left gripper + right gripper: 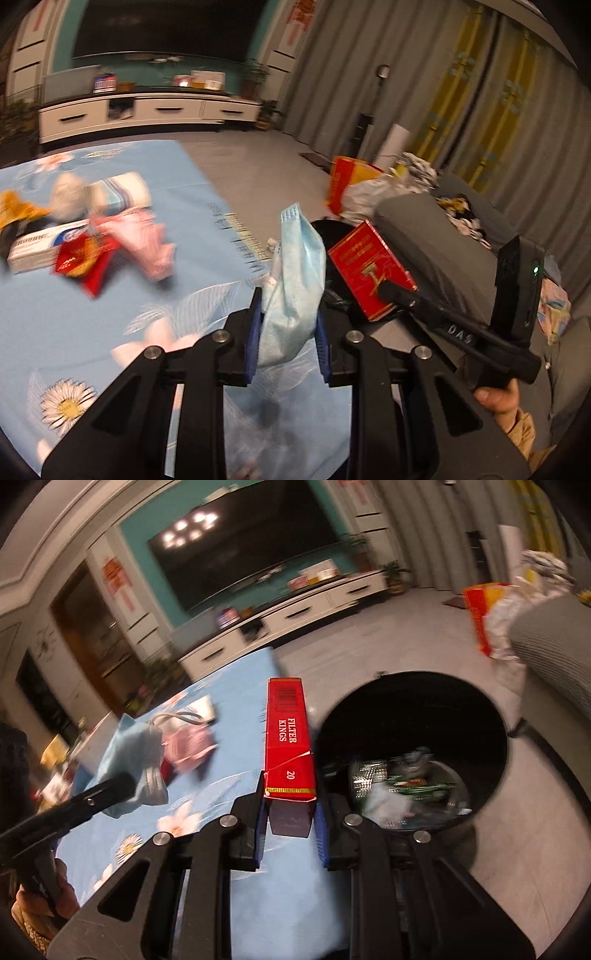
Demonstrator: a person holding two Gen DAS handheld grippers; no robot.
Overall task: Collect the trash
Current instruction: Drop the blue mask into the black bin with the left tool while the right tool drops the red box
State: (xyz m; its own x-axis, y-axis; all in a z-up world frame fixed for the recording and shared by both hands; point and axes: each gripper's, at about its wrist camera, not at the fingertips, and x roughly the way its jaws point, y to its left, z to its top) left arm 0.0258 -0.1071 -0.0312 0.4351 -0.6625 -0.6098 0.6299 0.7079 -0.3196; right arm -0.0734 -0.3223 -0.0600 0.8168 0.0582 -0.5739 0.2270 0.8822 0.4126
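Note:
My left gripper (289, 314) is shut on a crumpled light-blue face mask (295, 273), held above the edge of the flowered blue tablecloth (110, 314). The same mask (131, 760) shows at the left of the right wrist view. My right gripper (290, 805) is shut on a red cigarette pack (290, 738) marked "FILTER KINGS"; that pack (369, 269) also appears right of the mask. Just right of the pack stands a round black trash bin (480, 716) with wrappers inside. More trash lies on the table: a pink wrapper (147, 240), a red packet (83, 262), a white box (33, 247).
A grey sofa arm (424, 229) rises beside the bin, with a red-and-yellow bag (343, 181) and crumpled sacks behind it. A white TV cabinet (147, 110) runs along the far wall. Grey floor (388, 635) lies between table, bin and cabinet. A person's hand (498, 398) holds the right gripper.

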